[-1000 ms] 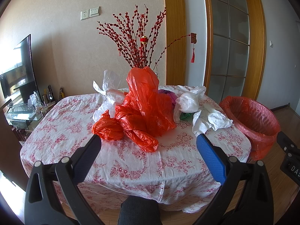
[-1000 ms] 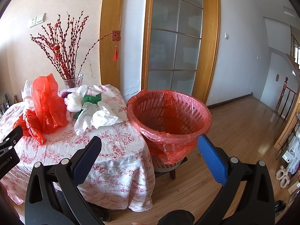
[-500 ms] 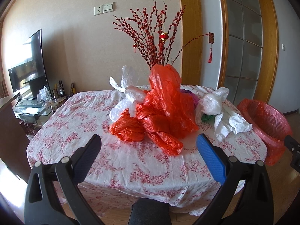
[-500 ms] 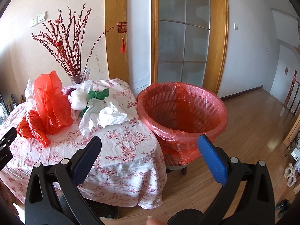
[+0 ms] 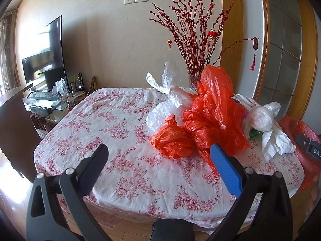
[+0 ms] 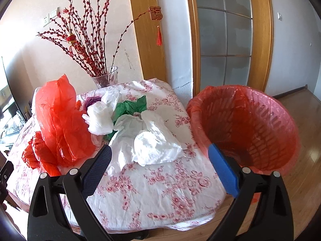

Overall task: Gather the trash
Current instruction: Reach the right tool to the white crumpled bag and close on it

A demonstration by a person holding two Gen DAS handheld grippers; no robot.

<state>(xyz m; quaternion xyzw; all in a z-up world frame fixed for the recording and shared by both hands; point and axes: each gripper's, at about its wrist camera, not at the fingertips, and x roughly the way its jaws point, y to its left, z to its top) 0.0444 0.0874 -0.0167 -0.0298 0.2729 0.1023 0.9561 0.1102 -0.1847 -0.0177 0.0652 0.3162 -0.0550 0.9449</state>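
A heap of plastic bags lies on the floral tablecloth: red bags, clear bags and white bags. In the right wrist view the red bags, white bags and a green bag show too. A bin with a red liner stands beside the table's right edge. My left gripper is open and empty above the near table edge. My right gripper is open and empty, just short of the white bags.
A glass vase of red branches stands behind the heap. A TV on a glass stand is at the far left. A glass door and wooden floor are to the right.
Both grippers have moved closer to the table. The left view has swung left, so the heap sits further right. The right view has closed in on the white bags and the bin.
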